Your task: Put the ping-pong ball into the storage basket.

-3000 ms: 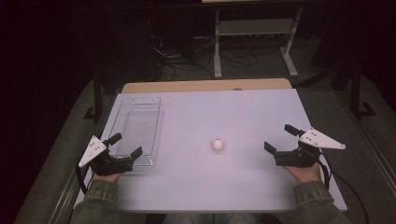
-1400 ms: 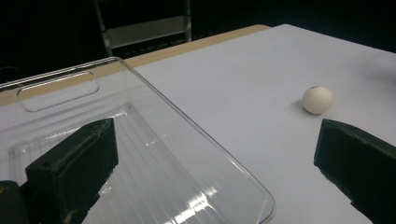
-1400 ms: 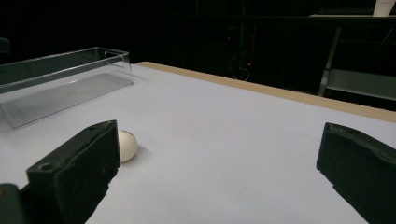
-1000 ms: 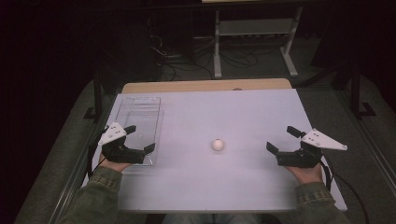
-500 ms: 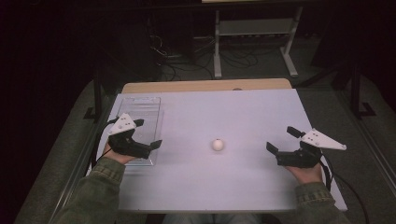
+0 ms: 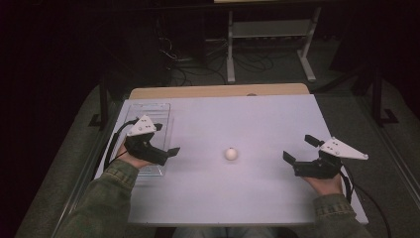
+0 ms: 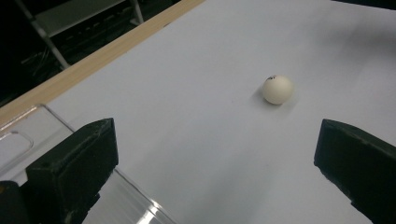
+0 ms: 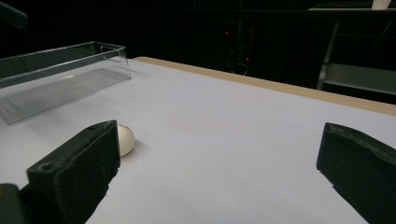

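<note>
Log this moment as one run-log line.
left gripper: open, above clear tray edge, aimed at ball | right gripper: open, apart from ball | white ball: loose on table

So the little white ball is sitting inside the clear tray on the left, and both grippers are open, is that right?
Not quite. The white ball is not in the clear tray; it lies on the bare white table, apart from the tray, between the two grippers. The high view shows this plainly. The rest holds: the left gripper and the right gripper both have their jaws spread open.
</note>
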Tool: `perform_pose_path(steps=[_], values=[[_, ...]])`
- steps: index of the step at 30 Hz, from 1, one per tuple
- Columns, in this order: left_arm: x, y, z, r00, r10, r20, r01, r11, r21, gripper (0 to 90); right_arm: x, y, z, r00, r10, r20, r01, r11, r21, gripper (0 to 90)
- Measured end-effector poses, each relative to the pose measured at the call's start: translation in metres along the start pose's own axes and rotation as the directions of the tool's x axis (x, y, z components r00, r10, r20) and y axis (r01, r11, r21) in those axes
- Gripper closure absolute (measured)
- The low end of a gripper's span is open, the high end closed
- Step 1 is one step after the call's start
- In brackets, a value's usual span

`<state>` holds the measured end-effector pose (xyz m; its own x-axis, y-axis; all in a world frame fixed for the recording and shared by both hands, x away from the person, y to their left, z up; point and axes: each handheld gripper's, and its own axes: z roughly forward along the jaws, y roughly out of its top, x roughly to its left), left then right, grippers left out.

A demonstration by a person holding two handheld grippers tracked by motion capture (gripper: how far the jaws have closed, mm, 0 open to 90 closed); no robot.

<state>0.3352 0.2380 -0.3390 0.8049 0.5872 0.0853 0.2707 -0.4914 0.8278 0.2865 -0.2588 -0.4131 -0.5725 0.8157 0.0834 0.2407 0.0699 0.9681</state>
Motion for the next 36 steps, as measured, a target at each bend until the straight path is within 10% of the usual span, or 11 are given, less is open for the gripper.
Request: perform_pose_path(steps=[13,36], values=[[-0.004,0.023,0.010,0.9976,0.047,0.051,-0.049,0.9985,0.024,0.0,0.001,-0.001,0.001,0.9999,-0.001,-0.014,0.001,1.000,0.003,0.0],[-0.016,0.064,0.043,0.9752,0.149,0.164,-0.168,0.9796,0.110,0.0,0.002,-0.002,0.001,0.9998,-0.012,-0.014,0.012,1.000,0.007,0.0]])
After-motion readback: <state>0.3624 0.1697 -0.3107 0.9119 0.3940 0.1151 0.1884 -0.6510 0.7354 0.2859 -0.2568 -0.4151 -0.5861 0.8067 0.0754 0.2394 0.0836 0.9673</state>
